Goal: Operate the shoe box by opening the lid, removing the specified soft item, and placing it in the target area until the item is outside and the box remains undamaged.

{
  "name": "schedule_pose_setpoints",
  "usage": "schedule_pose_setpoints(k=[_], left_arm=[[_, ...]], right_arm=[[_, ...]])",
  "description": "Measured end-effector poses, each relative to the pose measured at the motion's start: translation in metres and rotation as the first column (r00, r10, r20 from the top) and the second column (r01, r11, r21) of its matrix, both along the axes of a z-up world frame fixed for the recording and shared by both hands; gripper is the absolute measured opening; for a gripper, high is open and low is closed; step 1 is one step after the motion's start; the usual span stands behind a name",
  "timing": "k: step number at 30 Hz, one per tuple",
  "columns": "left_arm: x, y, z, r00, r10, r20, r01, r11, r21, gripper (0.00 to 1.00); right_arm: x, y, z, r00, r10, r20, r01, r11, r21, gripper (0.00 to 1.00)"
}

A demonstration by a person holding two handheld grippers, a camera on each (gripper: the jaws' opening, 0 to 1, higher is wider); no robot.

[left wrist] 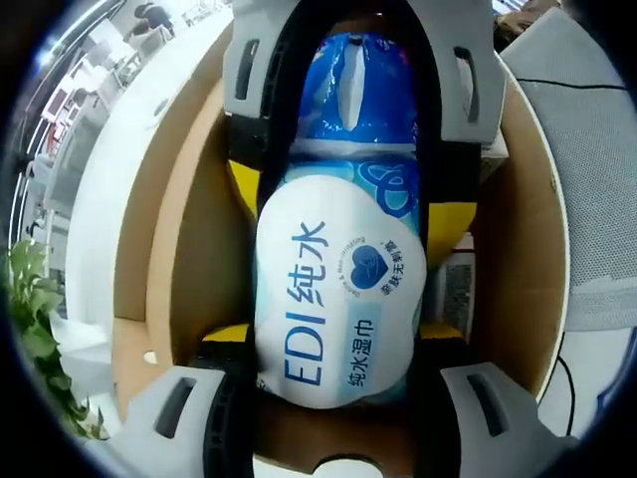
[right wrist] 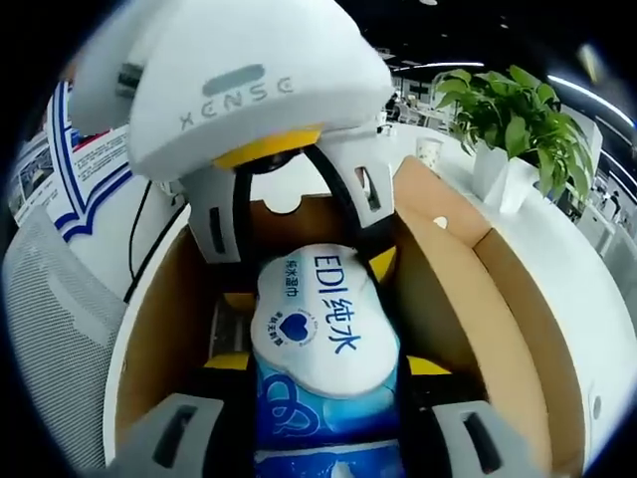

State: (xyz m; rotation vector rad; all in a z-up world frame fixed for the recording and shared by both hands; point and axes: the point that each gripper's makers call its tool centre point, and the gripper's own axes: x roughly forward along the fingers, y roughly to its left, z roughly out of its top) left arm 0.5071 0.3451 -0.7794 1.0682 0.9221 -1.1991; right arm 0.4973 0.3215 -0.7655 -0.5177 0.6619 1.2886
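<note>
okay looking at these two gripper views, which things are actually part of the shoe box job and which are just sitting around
Part of the job:
wet wipes pack, gripped from both ends
shoe box, lid open
left gripper, jaws on the pack
right gripper, jaws on the pack

Just lying about:
potted plant
paper cup
white table
grey mesh surface

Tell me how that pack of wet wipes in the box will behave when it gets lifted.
The wipes pack bulges between the left claw and the right claw, so it is probably soft and will sag. Its glossy wrapper looks slippery. It sits snugly in the cardboard box, so it may drag on the walls.
</note>
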Motion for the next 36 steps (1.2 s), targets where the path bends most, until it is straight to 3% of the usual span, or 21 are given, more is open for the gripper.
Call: schedule_pose_setpoints(k=[4, 16, 36], left_arm=[[0.000, -0.001, -0.001, 1.000, -0.002, -0.004, 0.002, 1.000, -0.004, 0.60], [0.000, -0.003, -0.002, 1.000, -0.011, -0.005, 0.010, 1.000, -0.026, 0.60], [-0.001, -0.003, 0.004, 1.000, -0.013, 0.023, 0.013, 1.000, -0.009, 0.59]], right_arm=[[0.001, 0.002, -0.006, 0.999, 0.022, 0.027, -0.022, 0.999, -0.030, 0.54], [0.002, 0.005, -0.013, 0.998, 0.058, 0.024, -0.057, 0.998, -0.030, 0.52], [0.003, 0.004, -0.006, 0.996, 0.046, 0.077, -0.045, 0.999, -0.015, 0.46]])
